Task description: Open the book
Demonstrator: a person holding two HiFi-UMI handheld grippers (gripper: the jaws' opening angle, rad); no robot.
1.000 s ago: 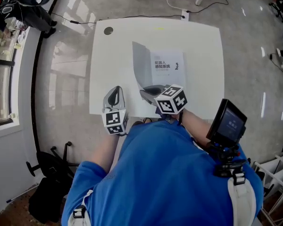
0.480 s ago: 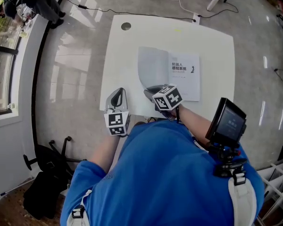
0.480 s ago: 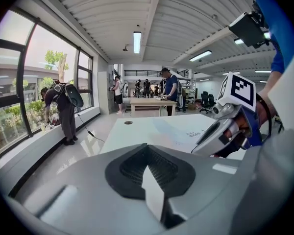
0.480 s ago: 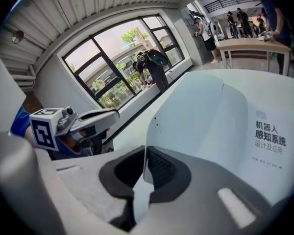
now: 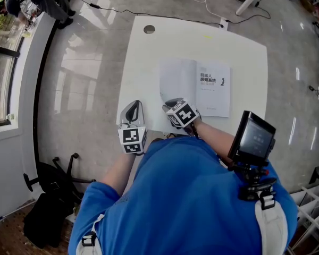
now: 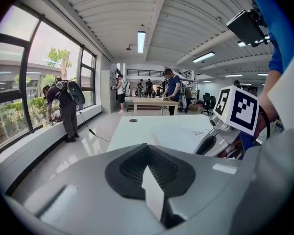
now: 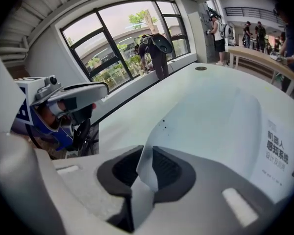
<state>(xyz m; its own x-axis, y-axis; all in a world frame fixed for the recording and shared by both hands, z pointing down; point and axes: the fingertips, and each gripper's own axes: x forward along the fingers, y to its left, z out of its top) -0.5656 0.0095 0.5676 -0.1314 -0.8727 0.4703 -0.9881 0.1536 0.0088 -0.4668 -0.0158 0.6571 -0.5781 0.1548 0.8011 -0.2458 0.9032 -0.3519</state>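
Note:
The book [image 5: 212, 89] lies open on the white table [image 5: 228, 41]. Its grey inside cover [image 5: 176, 81] rests flat on the left and the printed title page on the right. My right gripper [image 5: 171, 104] is at the cover's near left corner. Its jaws have just been opening, and in the right gripper view the cover's corner [image 7: 152, 155] still stands between the parted pads of that gripper [image 7: 144, 163]. My left gripper [image 5: 131, 105] hovers by the table's near left edge, apart from the book. It is shut on nothing, as the left gripper view [image 6: 147, 168] shows.
A round cable hole [image 5: 149, 29] sits at the table's far left corner. A dark bag [image 5: 48, 222] and a chair base are on the floor at lower left. A person [image 6: 63, 106] bends by the window, and others stand at a far table [image 6: 154, 101].
My right gripper has sunk toward the table at the cover's corner, and the cover now lies flatter. My left gripper has drifted toward the table's left edge.

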